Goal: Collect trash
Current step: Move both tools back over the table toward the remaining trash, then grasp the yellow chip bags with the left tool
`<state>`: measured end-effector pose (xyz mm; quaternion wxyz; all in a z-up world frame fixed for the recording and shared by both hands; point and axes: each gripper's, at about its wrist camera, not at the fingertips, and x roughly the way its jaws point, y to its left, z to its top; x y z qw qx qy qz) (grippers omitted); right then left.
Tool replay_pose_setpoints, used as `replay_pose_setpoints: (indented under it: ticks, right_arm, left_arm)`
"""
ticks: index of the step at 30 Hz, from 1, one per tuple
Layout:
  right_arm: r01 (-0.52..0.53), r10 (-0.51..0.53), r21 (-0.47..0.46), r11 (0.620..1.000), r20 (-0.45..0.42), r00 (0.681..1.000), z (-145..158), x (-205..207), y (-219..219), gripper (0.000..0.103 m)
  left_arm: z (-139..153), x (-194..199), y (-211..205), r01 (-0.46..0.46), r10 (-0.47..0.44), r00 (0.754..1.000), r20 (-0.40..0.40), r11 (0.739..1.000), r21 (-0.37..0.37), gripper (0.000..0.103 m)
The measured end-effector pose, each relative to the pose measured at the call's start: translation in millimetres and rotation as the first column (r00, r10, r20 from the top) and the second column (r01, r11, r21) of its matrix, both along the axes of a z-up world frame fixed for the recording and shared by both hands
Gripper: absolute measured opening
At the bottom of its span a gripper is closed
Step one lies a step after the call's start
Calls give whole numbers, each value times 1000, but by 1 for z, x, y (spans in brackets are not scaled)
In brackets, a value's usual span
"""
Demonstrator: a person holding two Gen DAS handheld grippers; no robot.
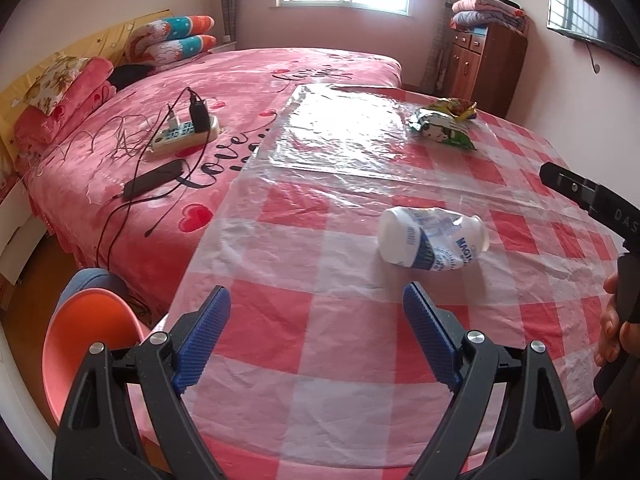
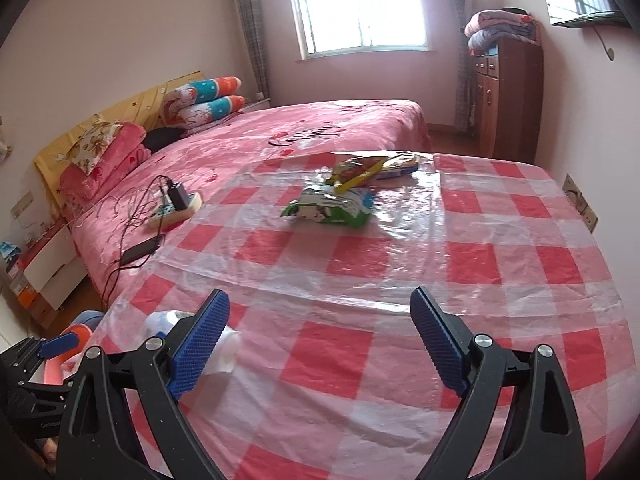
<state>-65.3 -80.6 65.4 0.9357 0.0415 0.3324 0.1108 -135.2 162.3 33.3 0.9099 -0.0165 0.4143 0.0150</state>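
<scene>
Now | left hand-held gripper: wide, empty | crushed bottle: just ahead, slightly right

Table, red-checked cloth under clear plastic: crushed bottle near middle; green snack bag and yellow wrapper toward far edge.

Home bedroom. Big bed with pink bedspread, stacked pillows and folded blankets at a yellow headboard. Window with curtains on the far wall. Wooden cabinet in the corner, folded quilts on top. Power strip with chargers and cables lying on the bed. Table with red-and-white checked cloth under clear plastic just beside the bed. Wall-mounted TV at right.
</scene>
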Motion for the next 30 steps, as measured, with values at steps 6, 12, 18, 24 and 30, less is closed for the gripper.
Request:
replay_pose_setpoints:
  ticks: [6,12,18,24,30]
  right_arm:
    - [50,-50,8,999,-3,999,-3,5,-20,91]
    - [98,-98,10,995,-3,995,-5,9,-40,91]
    - [136,-136,6,991,-5,991,-6,11,-54,91]
    - [169,-169,-4,986,-4,986,-7,14,-66,91]
    - [196,-194,29,980,-36,980,-12,22,-82,91]
  left_arm:
    - [-3,4,-13,24,-24,1000,-12,1000,8,88]
    - [-3,8,-29,55,-55,998,-18,998,18,88]
    - [-2,16,-45,87,-86,996,-24,996,24,88]
    - [-1,22,-61,120,-119,993,-26,992,28,88]
    - [6,36,-80,155,-155,988,-21,987,42,88]
